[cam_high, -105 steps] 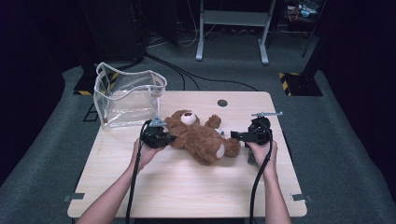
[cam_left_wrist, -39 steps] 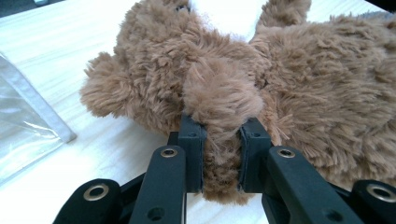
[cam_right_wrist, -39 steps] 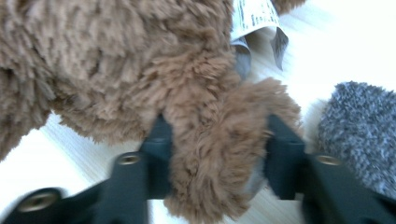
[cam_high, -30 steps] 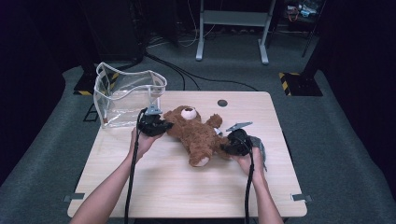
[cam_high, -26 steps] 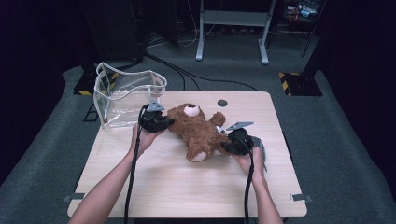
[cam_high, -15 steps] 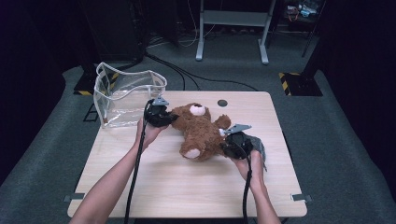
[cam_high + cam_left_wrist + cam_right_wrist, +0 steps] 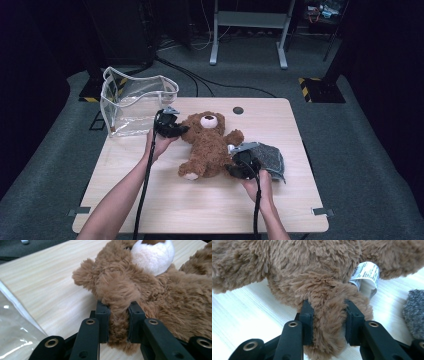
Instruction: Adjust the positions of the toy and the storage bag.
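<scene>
- Since the earlier high views the teddy bear [image 7: 207, 145] has been swung round on the table [image 7: 150, 200]: its head now points toward the far edge, near the clear plastic bag [image 7: 135, 102], and its feet toward the person.
- The left gripper [image 7: 118, 322] clamps a plush arm beside the bear's head; its jaws have just been easing wider, yet the pile is still squeezed between the pads.
- The right gripper [image 7: 328, 322] pinches a leg by the sewn-in label [image 7: 365, 273]; its jaws have also been opening a little, fur still between them.
- A grey cloth [image 7: 270, 157] lies just beside the right hand [image 7: 260, 187].
- Risk: both grips hold only soft limbs and are loosening, so a lift toward the bag could let a limb slip out.
- The bag's mouth seems to sag, though the high view is too coarse to be sure; a bear carried in slack could catch its rim.
</scene>
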Available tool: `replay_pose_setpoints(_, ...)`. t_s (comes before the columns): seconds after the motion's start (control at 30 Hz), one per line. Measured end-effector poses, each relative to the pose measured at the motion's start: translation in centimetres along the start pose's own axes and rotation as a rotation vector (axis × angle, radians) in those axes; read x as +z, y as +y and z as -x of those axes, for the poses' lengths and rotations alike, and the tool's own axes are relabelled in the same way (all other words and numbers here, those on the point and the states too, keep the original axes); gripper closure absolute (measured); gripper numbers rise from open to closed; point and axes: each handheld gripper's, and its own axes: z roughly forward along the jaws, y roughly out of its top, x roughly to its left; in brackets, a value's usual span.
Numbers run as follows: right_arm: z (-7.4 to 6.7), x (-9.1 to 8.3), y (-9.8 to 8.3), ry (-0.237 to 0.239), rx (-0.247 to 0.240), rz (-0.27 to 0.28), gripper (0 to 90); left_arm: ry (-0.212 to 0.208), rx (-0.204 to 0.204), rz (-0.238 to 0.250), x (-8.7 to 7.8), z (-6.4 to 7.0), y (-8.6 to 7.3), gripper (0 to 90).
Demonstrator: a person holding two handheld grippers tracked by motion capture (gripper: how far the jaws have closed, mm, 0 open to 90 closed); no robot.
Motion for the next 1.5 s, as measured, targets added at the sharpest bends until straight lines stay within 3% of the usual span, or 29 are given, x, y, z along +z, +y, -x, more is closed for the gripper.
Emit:
replay_pose_setpoints(0.07,-0.1,0.1,-0.1,0.004,-0.001,0.001,63.9,0.019,-0.018,-0.01,-0.1,-0.1,-0.2,67.4)
replay_pose_setpoints(0.2,-0.3,0.2,-0.2,0.012,0.018,-0.001,60.2,0.047,-0.084,-0.01,-1.0,-0.1,-0.4,38.2)
replay_pose_setpoints(0.27,-0.2,0.3,-0.3,0.017,0.018,0.005,56.9,0.051,-0.091,0.013,-1.5,0.4,-0.2,29.4)
replay_pose_setpoints(0.37,-0.3,0.5,-0.3,0.016,0.031,0.014,52.2,0.048,-0.089,0.049,-2.1,1.9,0.6,23.4)
replay_pose_setpoints(0.43,-0.3,0.6,-0.4,0.022,0.031,0.011,47.9,0.04,-0.091,0.06,-2.2,3.0,1.2,20.6)
replay_pose_setpoints(0.57,-0.4,0.6,-0.4,0.019,0.039,0.013,36.9,0.032,-0.085,0.032,-1.4,4.8,2.3,15.4)
replay_pose_setpoints(0.63,-0.4,0.6,-0.4,0.025,0.05,0.016,28.5,0.031,-0.117,0.017,-0.6,5.3,2.6,13.9)
replay_pose_setpoints(0.73,-0.4,0.2,-0.7,0.027,0.062,0.048,14.7,0.033,-0.15,-0.03,0.5,5.3,2.7,11.2)
replay_pose_setpoints(0.87,-0.4,-0.5,-1.7,0.017,0.048,0.08,3.8,0.036,-0.215,-0.07,1.5,5.0,2.2,7.0)
replay_pose_setpoints(0.9,-0.3,-0.7,-2.1,0.018,0.051,0.092,0.8,0.036,-0.215,-0.07,1.5,5.0,2.2,6.0)
replay_pose_setpoints(0.93,-0.2,-0.8,-2.5,0.015,0.053,0.097,0.0,0.036,-0.238,-0.075,1.8,4.7,2.0,4.9)
replay_pose_setpoints(1.13,0.1,-1.0,-5.3,-0.019,0.079,0.11,0.0,0.046,-0.272,-0.072,2.0,4.8,2.0,0.0)
replay_pose_setpoints(1.23,0.0,-1.1,-6.9,-0.061,0.086,0.111,0.0,0.048,-0.291,-0.07,2.2,5.1,2.0,0.0)
replay_pose_setpoints(1.33,-0.2,-1.6,-8.4,-0.095,0.112,0.111,0.0,0.033,-0.3,-0.065,2.3,5.4,2.4,0.0)
replay_pose_setpoints(1.5,0.0,-1.9,-10.6,-0.14,0.164,0.106,0.0,0.048,-0.306,-0.072,2.8,6.0,3.2,0.0)
